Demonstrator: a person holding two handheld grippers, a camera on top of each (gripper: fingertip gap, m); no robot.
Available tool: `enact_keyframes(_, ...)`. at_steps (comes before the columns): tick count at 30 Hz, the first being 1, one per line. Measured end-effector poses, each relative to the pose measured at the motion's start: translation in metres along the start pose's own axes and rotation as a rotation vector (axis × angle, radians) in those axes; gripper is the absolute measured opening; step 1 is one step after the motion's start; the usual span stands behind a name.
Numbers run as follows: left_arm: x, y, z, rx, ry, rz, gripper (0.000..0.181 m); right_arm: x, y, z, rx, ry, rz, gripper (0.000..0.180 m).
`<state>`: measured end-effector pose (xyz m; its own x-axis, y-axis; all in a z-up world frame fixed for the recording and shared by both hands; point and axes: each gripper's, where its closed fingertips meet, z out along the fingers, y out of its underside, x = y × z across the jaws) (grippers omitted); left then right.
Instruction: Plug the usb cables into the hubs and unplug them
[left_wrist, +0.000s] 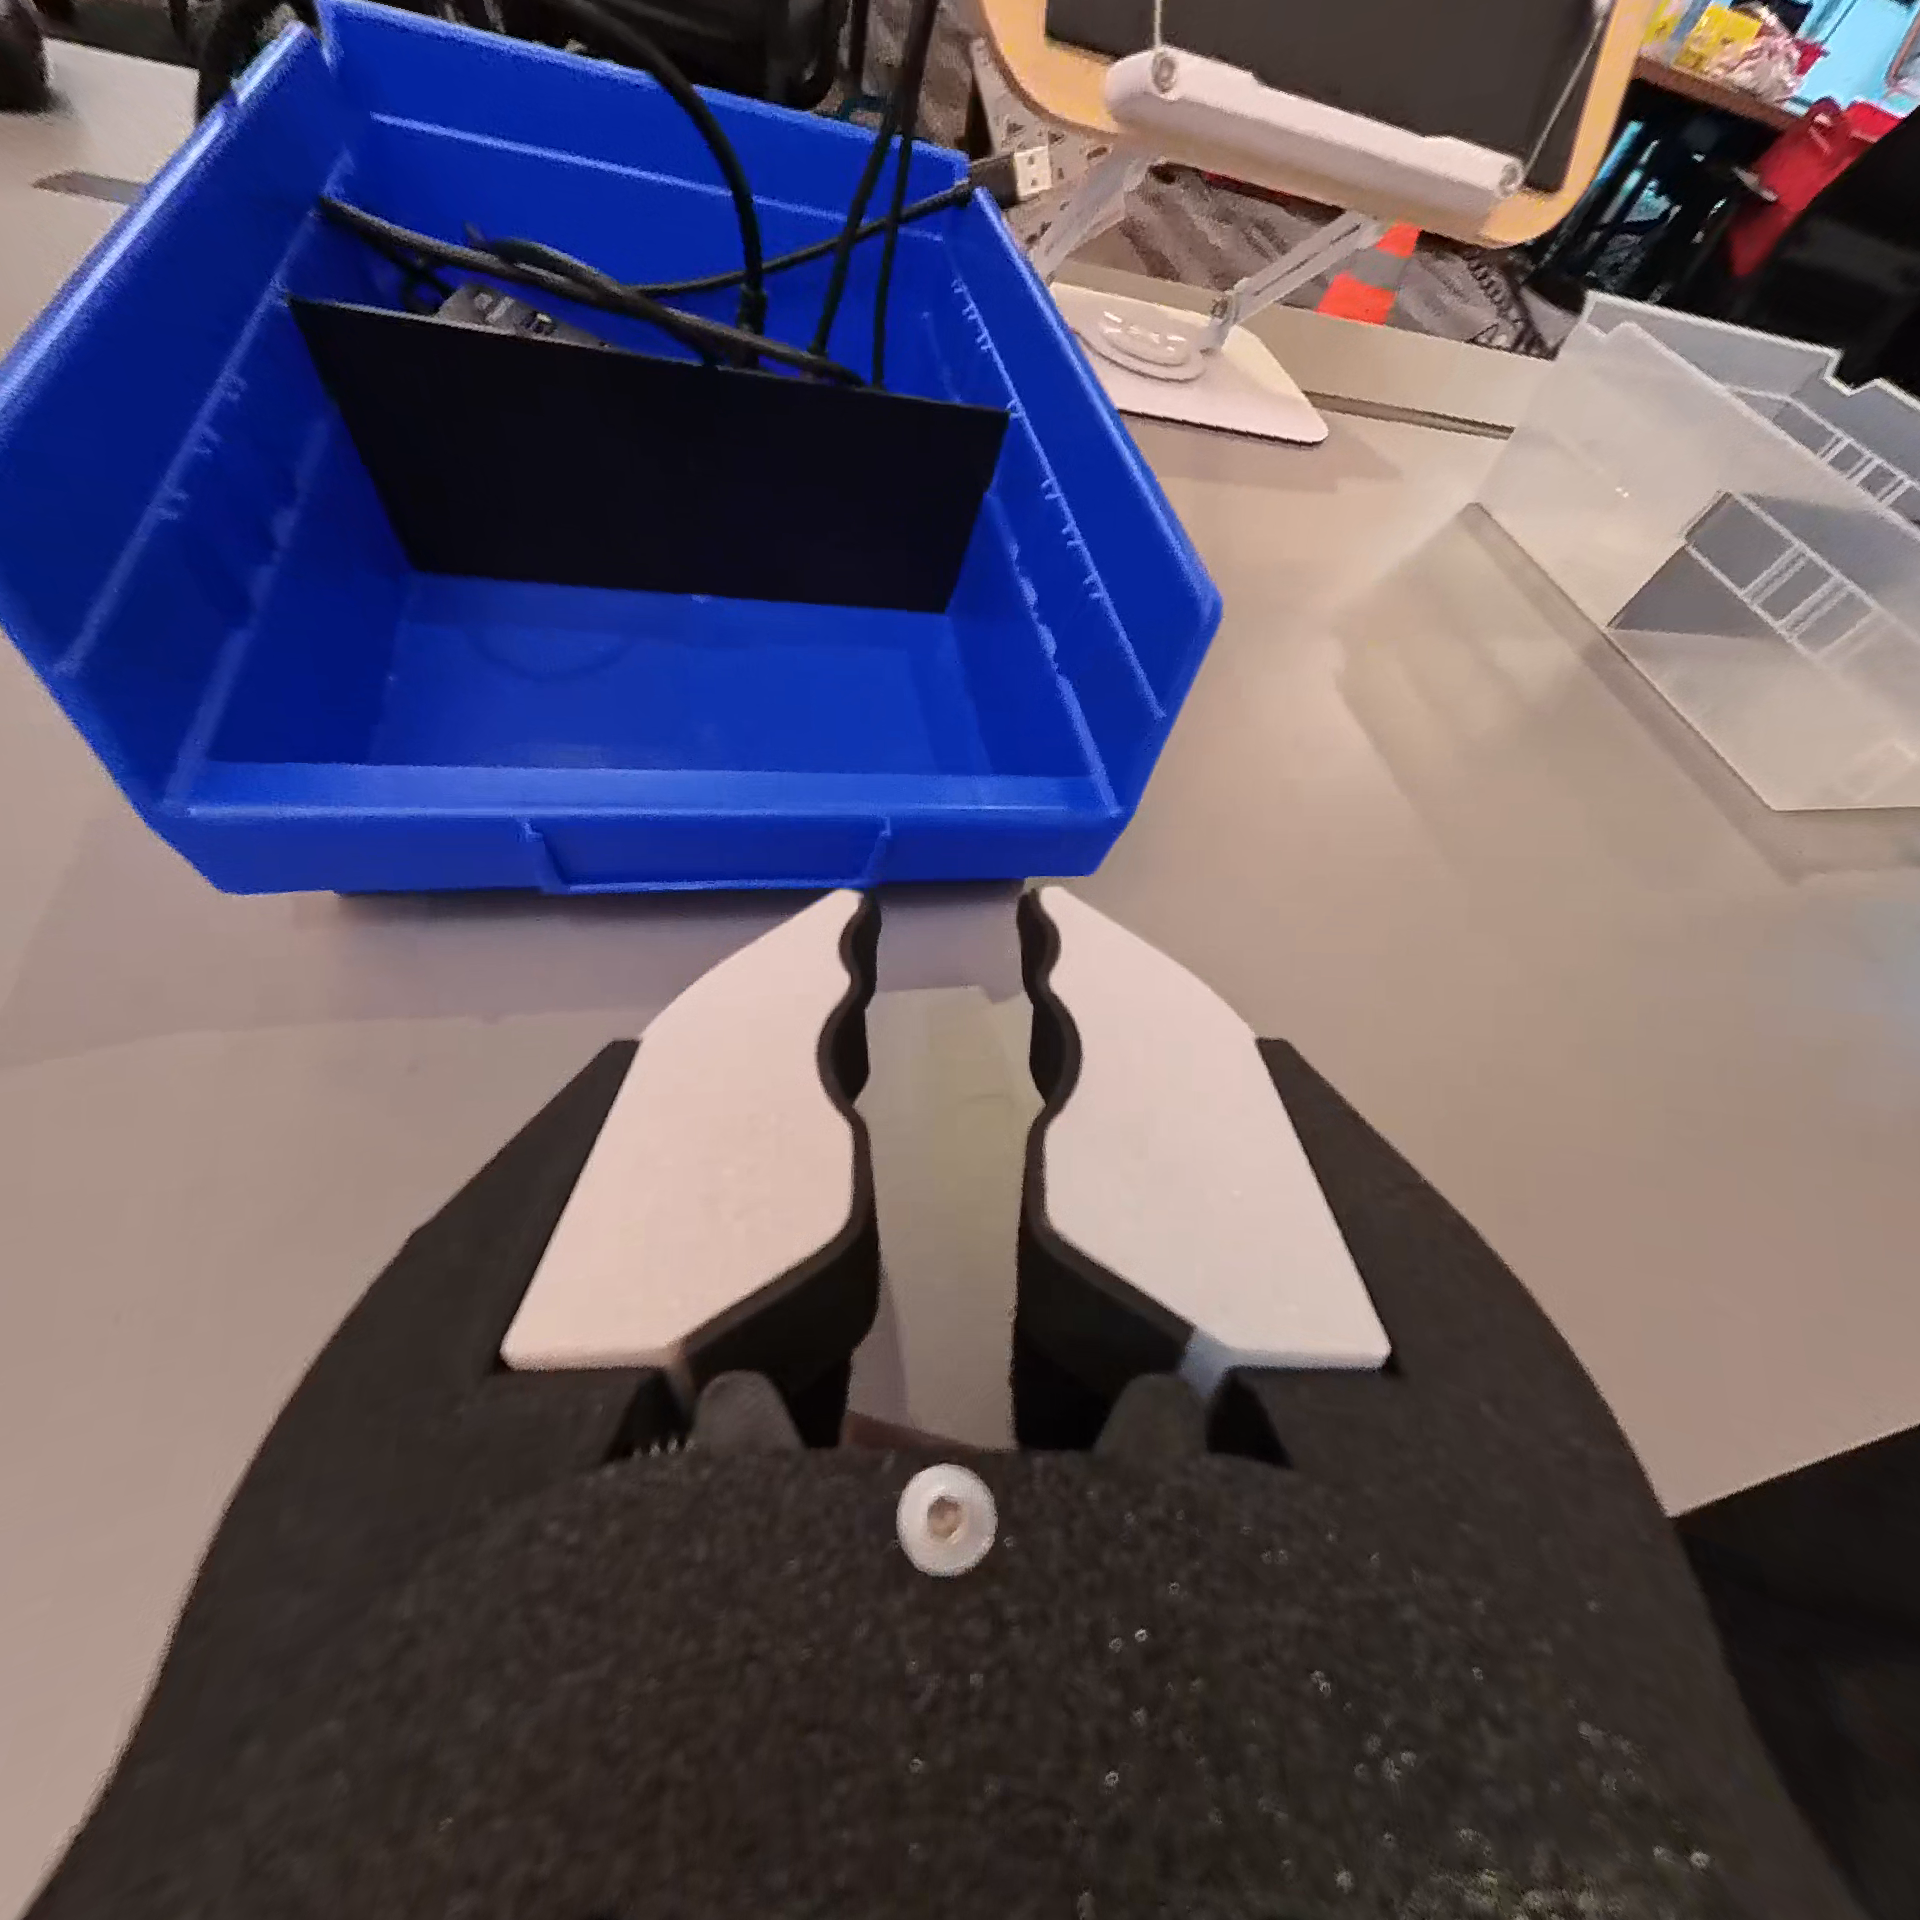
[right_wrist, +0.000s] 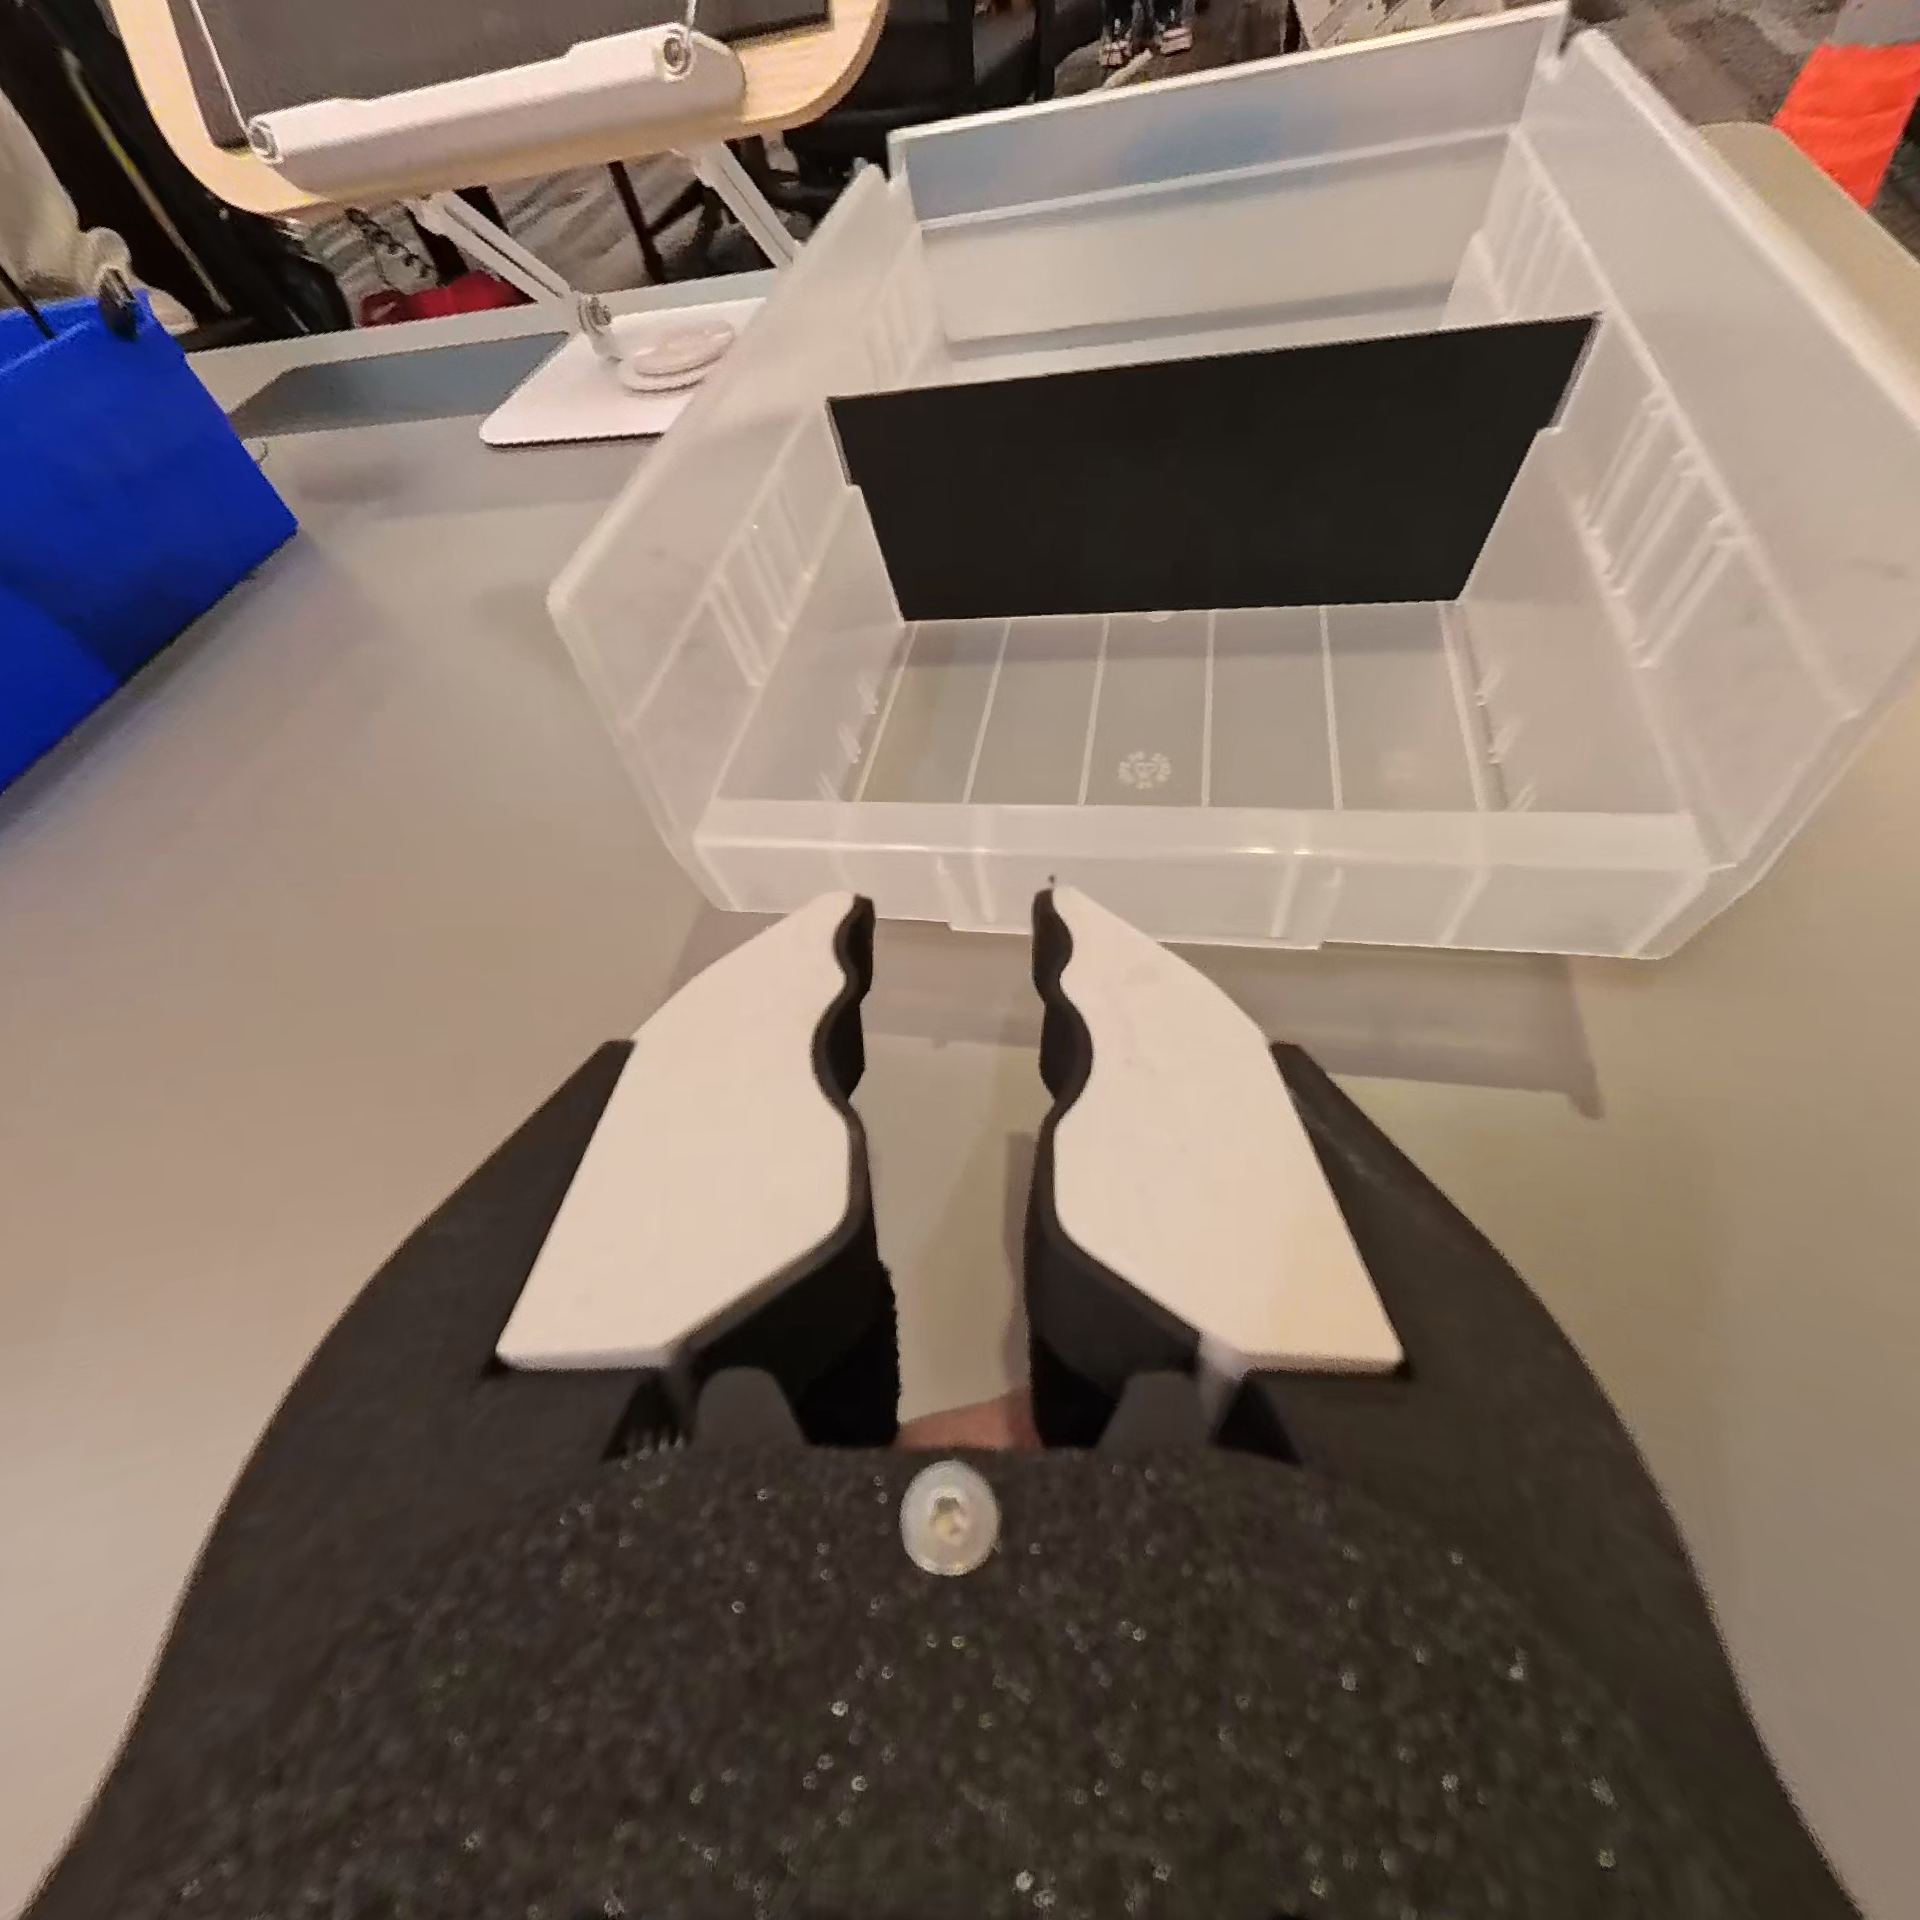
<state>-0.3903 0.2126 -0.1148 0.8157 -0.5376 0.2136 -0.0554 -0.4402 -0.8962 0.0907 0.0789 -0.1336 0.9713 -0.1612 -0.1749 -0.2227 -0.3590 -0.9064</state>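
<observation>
Grey table (left_wrist: 1351, 987) in a cluttered room, with a white stand (left_wrist: 1195, 343) at the far edge. We hold the left gripper (left_wrist: 948, 914) low over the table just short of the blue bin (left_wrist: 644, 842), jaws parted a little, nothing between them. The right gripper (right_wrist: 951, 909) sits likewise in front of the clear bin (right_wrist: 1143, 894), jaws slightly apart and empty. The cables (left_wrist: 727, 197) lie tangled in the blue bin's rear compartment, behind its black divider (left_wrist: 665, 478); one plug (left_wrist: 1023, 171) sticks out over the far rim. A grey piece (left_wrist: 488, 307) beside the cables may be a hub; we cannot tell. The clear bin shows nothing but its own divider (right_wrist: 1195, 468). We judge the task not yet begun. To fetch well: reach over the divider from above, open wider, grip the plug body rather than the cord, and lift slowly so the tangle does not drag.
</observation>
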Motion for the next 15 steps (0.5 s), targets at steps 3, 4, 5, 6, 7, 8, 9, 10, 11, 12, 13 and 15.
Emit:
enact_keyframes(3, -0.001, -0.002, 0.000, 0.008, 0.011, -0.024, 0.026, 0.014, 0.002, -0.001, -0.005, 0.051, -0.006, 0.029)
enact_keyframes(4, -0.001, -0.003, 0.000, 0.014, 0.012, -0.026, 0.026, 0.019, 0.003, -0.003, -0.008, 0.066, -0.003, 0.029)
enact_keyframes(5, -0.001, -0.004, 0.000, 0.015, 0.010, -0.024, 0.026, 0.023, 0.003, -0.004, -0.008, 0.074, 0.006, 0.029)
enact_keyframes(6, -0.001, -0.003, 0.001, 0.011, 0.009, -0.020, 0.026, 0.025, 0.003, -0.006, -0.004, 0.076, 0.020, 0.029)
enact_keyframes(7, 0.000, -0.002, 0.002, 0.005, 0.010, -0.017, 0.026, 0.028, 0.003, -0.007, -0.002, 0.077, 0.035, 0.028)
enact_keyframes(8, 0.001, -0.002, 0.003, 0.002, 0.014, -0.015, 0.026, 0.030, 0.003, -0.008, -0.001, 0.079, 0.050, 0.028)
enact_keyframes(9, 0.001, -0.002, 0.004, 0.000, 0.017, -0.013, 0.026, 0.032, 0.003, -0.009, -0.002, 0.081, 0.064, 0.028)
enact_keyframes(10, 0.002, -0.001, 0.004, -0.002, 0.019, -0.010, 0.026, 0.034, 0.003, -0.010, -0.002, 0.081, 0.074, 0.028)
enact_keyframes(11, 0.003, -0.001, 0.005, -0.005, 0.020, -0.007, 0.026, 0.035, 0.003, -0.010, -0.001, 0.083, 0.077, 0.028)
enact_keyframes(12, 0.003, 0.000, 0.005, -0.010, 0.020, -0.003, 0.026, 0.036, 0.003, -0.010, 0.000, 0.089, 0.072, 0.028)
enact_keyframes(13, 0.003, 0.001, 0.005, -0.013, 0.018, 0.000, 0.026, 0.037, 0.003, -0.011, -0.001, 0.098, 0.061, 0.027)
enact_keyframes(15, 0.003, 0.000, 0.004, -0.008, 0.014, 0.004, 0.026, 0.037, 0.002, -0.010, -0.002, 0.105, 0.039, 0.027)
